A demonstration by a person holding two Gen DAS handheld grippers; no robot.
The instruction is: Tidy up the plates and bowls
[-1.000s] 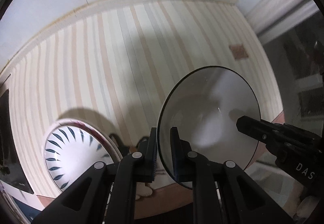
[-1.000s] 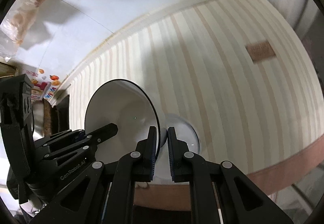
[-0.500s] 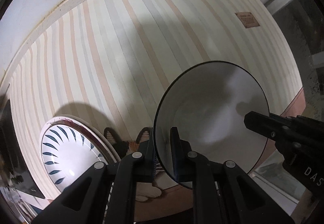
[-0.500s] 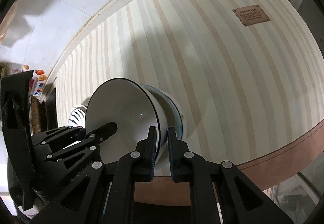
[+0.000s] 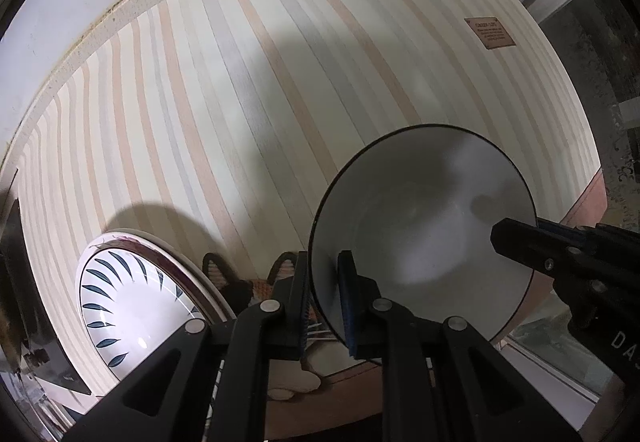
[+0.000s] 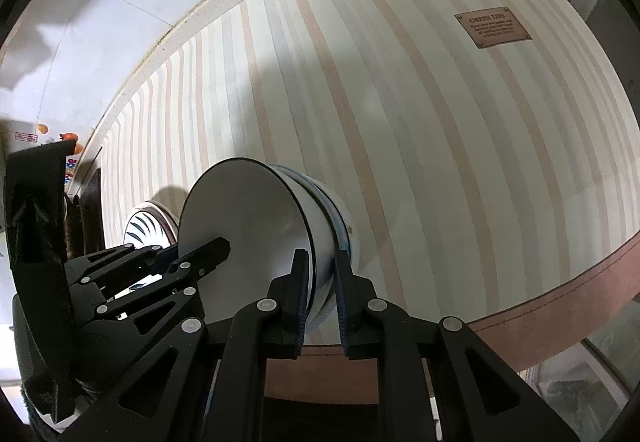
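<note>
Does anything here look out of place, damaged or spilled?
Nothing stands out. The white bowl sits nested in a blue-rimmed bowl on the striped cloth, with the left gripper and right gripper on opposite sides of its rim. The leaf-pattern plate lies flat beside it. No chips or spills show.

Under me lies a striped tablecloth [image 5: 280, 90] with a brown label [image 6: 492, 27]; a leaf-patterned plate [image 5: 120, 302] and stacked bowls [image 6: 340, 218] rest on it.

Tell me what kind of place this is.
Probably a home dining or kitchen area: a striped tablecloth covers a table, a white bowl sits nested in another, and a leaf-patterned plate lies nearby.
</note>
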